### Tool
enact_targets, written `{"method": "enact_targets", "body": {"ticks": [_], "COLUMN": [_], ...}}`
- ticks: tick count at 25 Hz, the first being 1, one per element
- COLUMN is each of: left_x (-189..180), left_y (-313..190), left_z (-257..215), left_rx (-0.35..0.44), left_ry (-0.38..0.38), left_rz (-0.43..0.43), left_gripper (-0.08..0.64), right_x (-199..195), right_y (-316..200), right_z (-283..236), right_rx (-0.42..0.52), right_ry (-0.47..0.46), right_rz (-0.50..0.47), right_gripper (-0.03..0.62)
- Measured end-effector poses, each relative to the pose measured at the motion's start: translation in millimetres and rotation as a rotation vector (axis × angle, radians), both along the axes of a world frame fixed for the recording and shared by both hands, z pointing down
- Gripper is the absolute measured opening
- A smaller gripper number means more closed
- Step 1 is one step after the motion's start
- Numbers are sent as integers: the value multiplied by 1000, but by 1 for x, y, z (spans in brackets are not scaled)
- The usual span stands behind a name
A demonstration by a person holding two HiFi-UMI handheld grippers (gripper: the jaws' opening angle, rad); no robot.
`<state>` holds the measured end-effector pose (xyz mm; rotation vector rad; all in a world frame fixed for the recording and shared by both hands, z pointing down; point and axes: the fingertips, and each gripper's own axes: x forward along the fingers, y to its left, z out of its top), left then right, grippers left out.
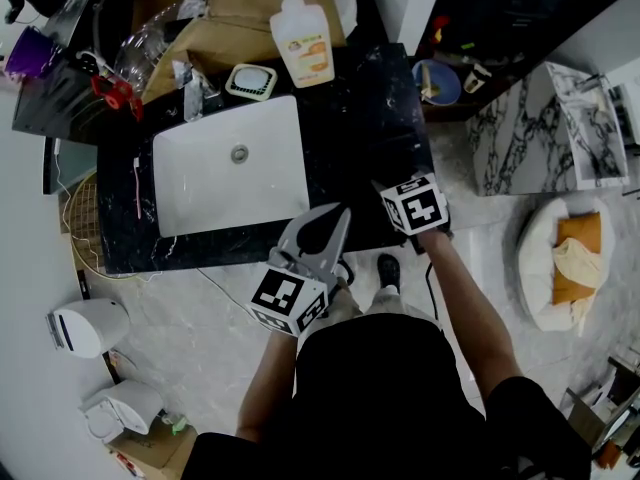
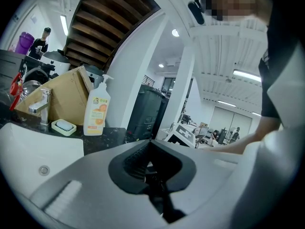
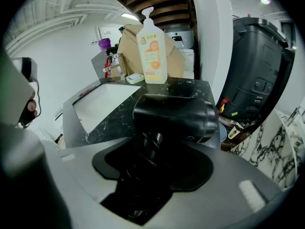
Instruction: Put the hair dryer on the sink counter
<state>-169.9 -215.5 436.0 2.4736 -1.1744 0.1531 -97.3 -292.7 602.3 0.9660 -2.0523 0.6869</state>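
In the right gripper view the black hair dryer (image 3: 174,114) stands up between my jaws, barrel across the top. My right gripper (image 3: 152,149) is shut on its handle. It hangs over the black marble sink counter (image 3: 119,116). From the head view my right gripper (image 1: 402,173) is over the counter's (image 1: 370,98) front right part, where the dryer is lost against the dark stone. My left gripper (image 1: 343,213) is at the counter's front edge, beside the white basin (image 1: 230,163). The left gripper (image 2: 151,146) has its tips together, with a dark cord (image 2: 164,202) running between the jaws.
An orange soap bottle (image 1: 303,36), a soap dish (image 1: 250,81), a faucet (image 1: 190,83) and a cardboard box (image 1: 240,8) line the counter's back. A pink toothbrush (image 1: 137,188) lies left of the basin. On the floor are a cushioned bed (image 1: 565,263) and white appliances (image 1: 90,326).
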Motion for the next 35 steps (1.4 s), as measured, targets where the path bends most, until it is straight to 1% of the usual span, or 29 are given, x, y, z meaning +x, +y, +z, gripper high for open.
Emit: {"method": "enact_targets", "body": {"ticks": [9,20,22,30,35], "left_x": [4,23,26,49,63], "left_y": [8,25,28,44,55], "left_z": [-5,-16,-18,-24,-28], "left_rx": [14,50,56,81,98], "left_ry": [-6,-12,-10,-20,-31], "left_rz": [-23,-60,-72,-99,-115], "left_gripper": [-2,-2,-2,-2,-2], "right_x": [5,17,21,40,52], "right_y": [2,24,28,53,71], "right_z": [-20,-52,-59,-78,-94], "right_rx": [33,77,91,141,186], "right_ry": [-27,-76,-83,-125,-160], "right_rz": [0,-48,-61,-112,-145], "right_gripper": [242,240,232,149,121]}}
